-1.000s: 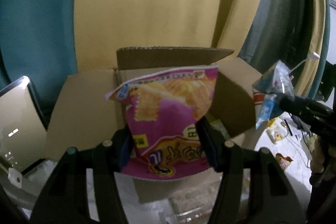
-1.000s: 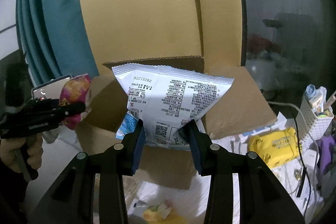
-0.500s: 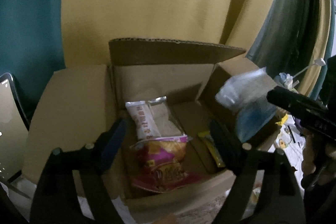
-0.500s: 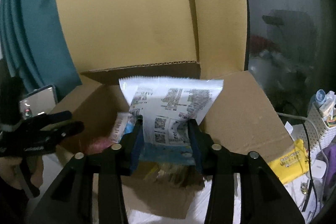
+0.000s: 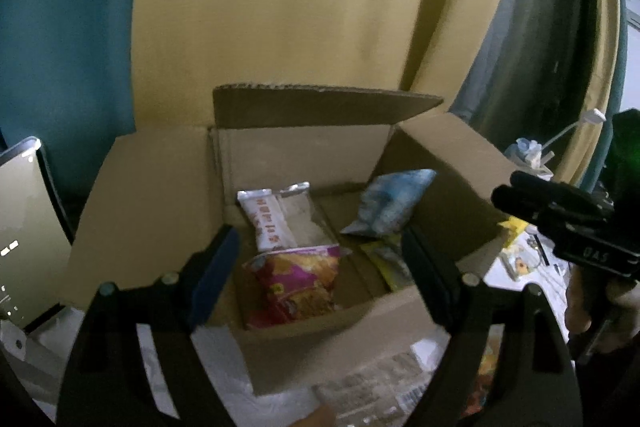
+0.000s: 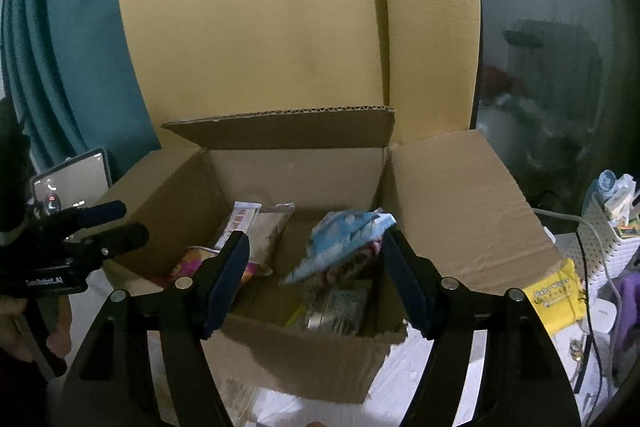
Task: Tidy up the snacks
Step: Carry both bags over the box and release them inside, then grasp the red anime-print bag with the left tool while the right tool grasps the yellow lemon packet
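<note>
The cardboard box point(image 5: 152, 211) is showing a matt brown paper face, with rough corrugated fluting along its back flap edge. The pink snack bag point(image 5: 294, 283) inside is looking like glossy plastic film, and the blue bag point(image 6: 344, 239) is crinkling with a soft sheen. The white packet point(image 5: 266, 223) is catching light on smooth foil-like wrap. The curtain point(image 6: 72, 47) is hanging as matt teal cloth. The wipes pack point(image 6: 556, 295) is looking like smooth yellow plastic.

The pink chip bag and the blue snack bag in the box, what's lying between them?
In the left wrist view, bare cardboard box floor separates the pink chip bag from the blue snack bag; a yellow packet lies just under the blue one.
</note>
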The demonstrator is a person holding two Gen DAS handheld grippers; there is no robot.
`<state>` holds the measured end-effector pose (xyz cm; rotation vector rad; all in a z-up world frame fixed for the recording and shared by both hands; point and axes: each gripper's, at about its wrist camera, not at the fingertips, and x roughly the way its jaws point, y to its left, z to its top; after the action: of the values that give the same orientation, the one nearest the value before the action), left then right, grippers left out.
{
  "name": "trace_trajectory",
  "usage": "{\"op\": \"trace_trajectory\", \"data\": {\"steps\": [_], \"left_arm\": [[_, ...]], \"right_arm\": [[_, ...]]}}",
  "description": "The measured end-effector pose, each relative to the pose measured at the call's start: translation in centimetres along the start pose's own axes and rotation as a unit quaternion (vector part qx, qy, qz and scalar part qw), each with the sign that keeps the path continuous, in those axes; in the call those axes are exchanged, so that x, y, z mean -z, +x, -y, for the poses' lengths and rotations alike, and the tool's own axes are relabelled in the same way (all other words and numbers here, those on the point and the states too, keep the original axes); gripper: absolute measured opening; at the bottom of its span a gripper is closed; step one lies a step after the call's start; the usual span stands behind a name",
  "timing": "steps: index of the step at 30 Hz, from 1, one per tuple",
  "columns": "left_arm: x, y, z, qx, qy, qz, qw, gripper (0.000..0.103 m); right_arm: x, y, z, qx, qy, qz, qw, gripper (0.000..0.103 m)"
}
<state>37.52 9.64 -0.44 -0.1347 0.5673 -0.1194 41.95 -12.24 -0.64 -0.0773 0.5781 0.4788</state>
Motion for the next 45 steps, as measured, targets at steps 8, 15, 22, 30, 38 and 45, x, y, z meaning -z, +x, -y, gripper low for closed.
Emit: {"op": "trace_trajectory", "data": {"steps": [8,15,22,30,38,45], "left_arm": [[0.7,-2.9,1.4,0.009,0.005,0.007,0.9999,0.084],[2.2,-4.9,3.3,0.018,0.014,0.003,0.9997,0.084],[4.7,-5.4,5.5,0.026,0.018,-0.019,0.9993,0.084],[7.7,-5.3,8.2,0.037,0.023,-0.055,0.9976,0.084],[10.3,-4.6,9.8,0.033,0.025,-0.098,0.9943,0.085],[12.5,-3.5,10.5,0.031,0.016,-0.144,0.9890,0.085]], "right_arm": [[0.7,-3.3,-0.6,0.004,-0.006,0.012,1.000,0.073],[1.9,-5.8,-0.4,0.009,-0.002,0.016,1.000,0.073],[4.1,-7.6,0.7,0.013,0.011,0.012,1.000,0.073],[7.3,-8.6,2.3,0.017,0.021,-0.007,1.000,0.073],[10.7,-7.7,3.3,0.010,0.031,-0.045,0.998,0.073],[13.5,-5.6,2.4,-0.014,0.025,-0.089,0.996,0.073]]}}
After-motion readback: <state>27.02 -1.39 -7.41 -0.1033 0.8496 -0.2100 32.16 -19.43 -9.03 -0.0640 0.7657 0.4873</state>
